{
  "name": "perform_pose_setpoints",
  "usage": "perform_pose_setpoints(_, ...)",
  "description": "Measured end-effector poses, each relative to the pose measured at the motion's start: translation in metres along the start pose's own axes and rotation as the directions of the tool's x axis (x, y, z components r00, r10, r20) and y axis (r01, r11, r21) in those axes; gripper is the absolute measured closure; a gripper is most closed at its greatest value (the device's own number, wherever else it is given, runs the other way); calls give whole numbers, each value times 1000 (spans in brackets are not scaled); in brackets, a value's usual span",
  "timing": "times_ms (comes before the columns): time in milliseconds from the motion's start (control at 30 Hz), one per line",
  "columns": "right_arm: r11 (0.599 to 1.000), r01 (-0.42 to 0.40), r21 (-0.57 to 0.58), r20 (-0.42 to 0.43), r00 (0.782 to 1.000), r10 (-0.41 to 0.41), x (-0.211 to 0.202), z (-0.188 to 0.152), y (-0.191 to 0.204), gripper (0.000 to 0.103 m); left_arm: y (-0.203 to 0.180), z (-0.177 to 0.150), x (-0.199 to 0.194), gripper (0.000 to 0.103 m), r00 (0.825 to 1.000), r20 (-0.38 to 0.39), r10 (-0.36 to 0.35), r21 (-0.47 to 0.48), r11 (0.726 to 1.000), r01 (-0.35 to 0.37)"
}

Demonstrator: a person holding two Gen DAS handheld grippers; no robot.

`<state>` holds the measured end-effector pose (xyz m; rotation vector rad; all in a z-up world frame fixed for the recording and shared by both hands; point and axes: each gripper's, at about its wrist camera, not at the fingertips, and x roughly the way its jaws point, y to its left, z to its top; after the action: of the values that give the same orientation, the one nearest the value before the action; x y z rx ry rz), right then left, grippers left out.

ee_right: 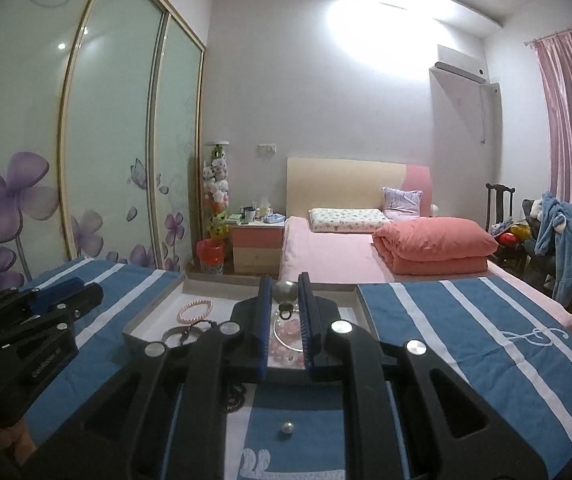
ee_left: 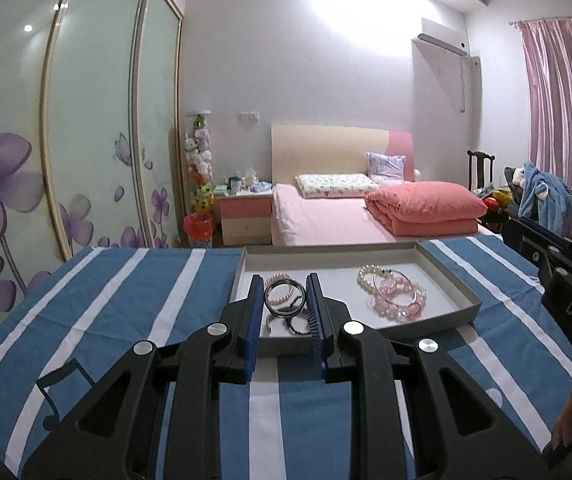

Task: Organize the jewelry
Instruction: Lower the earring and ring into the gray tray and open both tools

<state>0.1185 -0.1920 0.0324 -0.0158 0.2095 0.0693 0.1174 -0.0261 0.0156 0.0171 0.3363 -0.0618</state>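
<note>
Now left gripper [ee_left: 285, 292] pinching round dark ring [ee_left: 284, 298]; right gripper [ee_right: 285, 292] pinching smooth grey pearl [ee_right: 284, 291].

Floral wardrobe [ee_left: 66, 140], pink bed [ee_left: 325, 220], pink curtain [ee_left: 561, 112], white walls.

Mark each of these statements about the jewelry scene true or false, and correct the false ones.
1. The left gripper holds a dark ring between its fingers. True.
2. The right gripper is empty. False: it grips a pearl pendant.
3. Pink bead bracelets lie in the tray. True.
4. The tray sits on a bare wooden table. False: it rests on a blue and white striped cloth.
5. A loose pearl lies on the cloth outside the tray. True.
</note>
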Motion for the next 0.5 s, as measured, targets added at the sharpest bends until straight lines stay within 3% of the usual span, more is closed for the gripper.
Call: perform_pose_setpoints(500,1000,-6,5,3,1000,6,19,5,0,89,-2,6,17,80,1000,4,-6,-7,1000,6)
